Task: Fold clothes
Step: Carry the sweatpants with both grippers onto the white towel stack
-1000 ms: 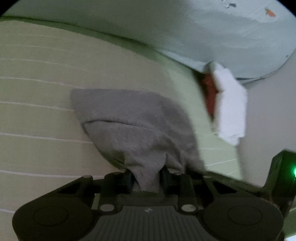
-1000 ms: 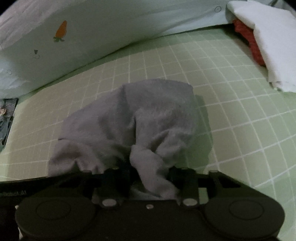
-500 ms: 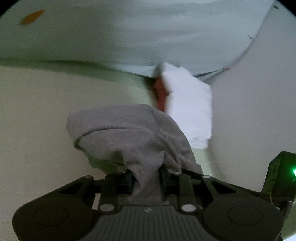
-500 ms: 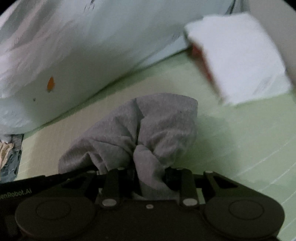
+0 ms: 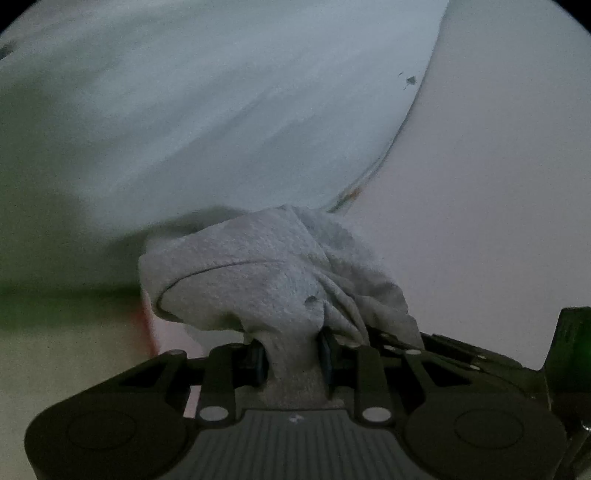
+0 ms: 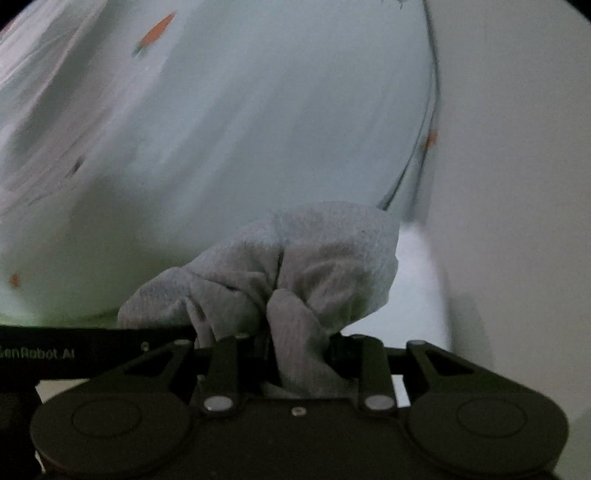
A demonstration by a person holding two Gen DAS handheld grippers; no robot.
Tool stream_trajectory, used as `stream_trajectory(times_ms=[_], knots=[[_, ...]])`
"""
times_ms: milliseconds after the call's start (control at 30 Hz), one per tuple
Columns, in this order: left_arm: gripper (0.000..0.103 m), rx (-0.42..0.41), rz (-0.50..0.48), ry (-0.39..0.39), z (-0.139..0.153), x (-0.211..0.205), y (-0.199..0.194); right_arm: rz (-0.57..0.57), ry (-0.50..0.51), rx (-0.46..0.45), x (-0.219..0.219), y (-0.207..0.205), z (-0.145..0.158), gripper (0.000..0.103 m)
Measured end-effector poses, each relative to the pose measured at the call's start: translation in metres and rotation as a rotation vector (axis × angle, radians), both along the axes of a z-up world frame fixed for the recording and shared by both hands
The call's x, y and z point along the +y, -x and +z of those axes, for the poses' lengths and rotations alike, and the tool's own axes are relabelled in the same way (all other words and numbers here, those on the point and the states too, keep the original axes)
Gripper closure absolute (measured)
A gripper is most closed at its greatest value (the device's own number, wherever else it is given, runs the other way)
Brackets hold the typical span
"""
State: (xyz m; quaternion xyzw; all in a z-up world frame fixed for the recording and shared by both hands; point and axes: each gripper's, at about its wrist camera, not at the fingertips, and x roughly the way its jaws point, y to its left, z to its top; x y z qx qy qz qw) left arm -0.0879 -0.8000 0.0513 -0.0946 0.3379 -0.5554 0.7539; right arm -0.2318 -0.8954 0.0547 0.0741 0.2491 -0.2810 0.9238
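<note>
A bunched grey garment (image 5: 266,273) hangs lifted in front of the left wrist camera, and my left gripper (image 5: 291,354) is shut on a pinched fold of it. The right wrist view shows the same grey garment (image 6: 314,258), crumpled, with my right gripper (image 6: 299,358) shut on another fold. The other gripper's black body (image 6: 92,350) shows at the left edge of the right wrist view. Both views are blurred by motion.
A pale blue quilt (image 5: 221,110) printed with small orange carrots (image 6: 157,31) fills the background. A plain light wall (image 5: 498,184) stands to the right. A strip of green mat (image 5: 44,302) and a red and white folded pile (image 5: 147,332) show low on the left.
Both grippers have risen off the green gridded mat with the grey garment and swung toward the quilt and the wall. The mat has nearly left both views. The grips have not changed.
</note>
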Motion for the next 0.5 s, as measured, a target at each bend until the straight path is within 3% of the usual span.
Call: stream_trajectory(times_ms=[67,167,200,233,300,367,500], knots=[[0.069,-0.017,0.016,-0.005,0.001,-0.023,-0.012,-0.012,0.031,-0.015,-0.027,-0.013,0.005,0.074],[0.062,0.007,0.095,-0.13,-0.023,-0.043,-0.03,-0.065,0.025,-0.021,-0.067,-0.036,-0.005,0.06],[0.062,0.026,0.11,-0.206,-0.038,-0.051,-0.038,-0.095,0.01,0.002,-0.079,-0.045,-0.016,0.049],[0.062,0.043,0.124,-0.28,-0.054,-0.058,-0.045,-0.124,-0.006,0.03,-0.091,-0.053,-0.029,0.049],[0.062,0.054,0.142,-0.342,-0.072,-0.054,-0.049,-0.156,-0.008,0.131,-0.106,-0.068,-0.052,0.049],[0.06,0.052,0.142,-0.35,-0.079,-0.043,-0.049,-0.176,-0.021,0.147,-0.11,-0.066,-0.061,0.048],[0.054,0.012,0.144,-0.365,-0.076,-0.024,-0.044,-0.227,-0.058,0.1,-0.103,-0.044,-0.068,0.032]])
